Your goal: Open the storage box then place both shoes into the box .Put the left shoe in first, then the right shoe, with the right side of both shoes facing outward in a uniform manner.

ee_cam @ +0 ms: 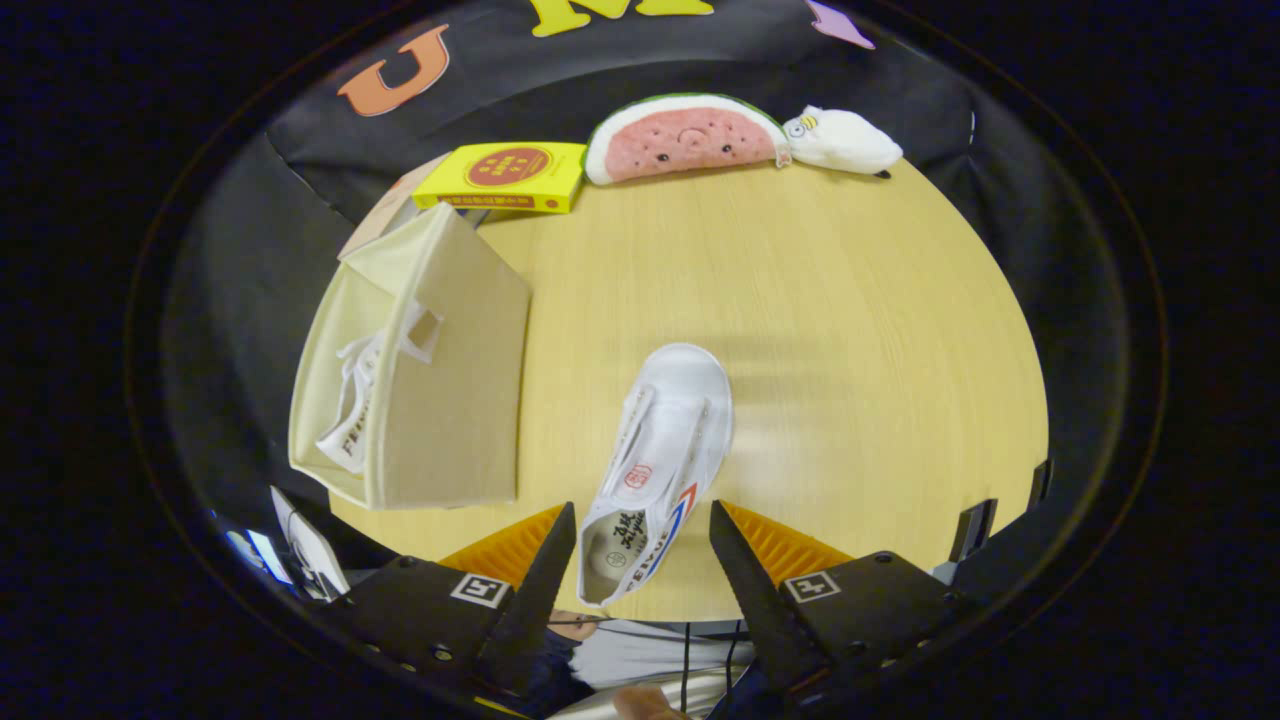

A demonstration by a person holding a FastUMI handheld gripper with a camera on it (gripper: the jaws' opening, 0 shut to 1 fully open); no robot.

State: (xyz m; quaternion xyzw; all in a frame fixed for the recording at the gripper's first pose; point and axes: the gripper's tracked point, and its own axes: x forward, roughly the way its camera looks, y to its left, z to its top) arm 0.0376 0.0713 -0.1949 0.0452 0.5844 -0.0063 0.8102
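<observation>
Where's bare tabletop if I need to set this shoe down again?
Widest bare table lies right of the white shoe, up to the watermelon plush. Tighter between shoe and storage box. The open tool straddles the shoe's heel.

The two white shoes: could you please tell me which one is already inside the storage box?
The white shoe in the box sits inside the beige storage box. The other shoe lies on the table, heel between the open hand-held gripper fingers.

Bright, even overhead light — soft glare on table (850, 330), edges fisheye-bent.
</observation>
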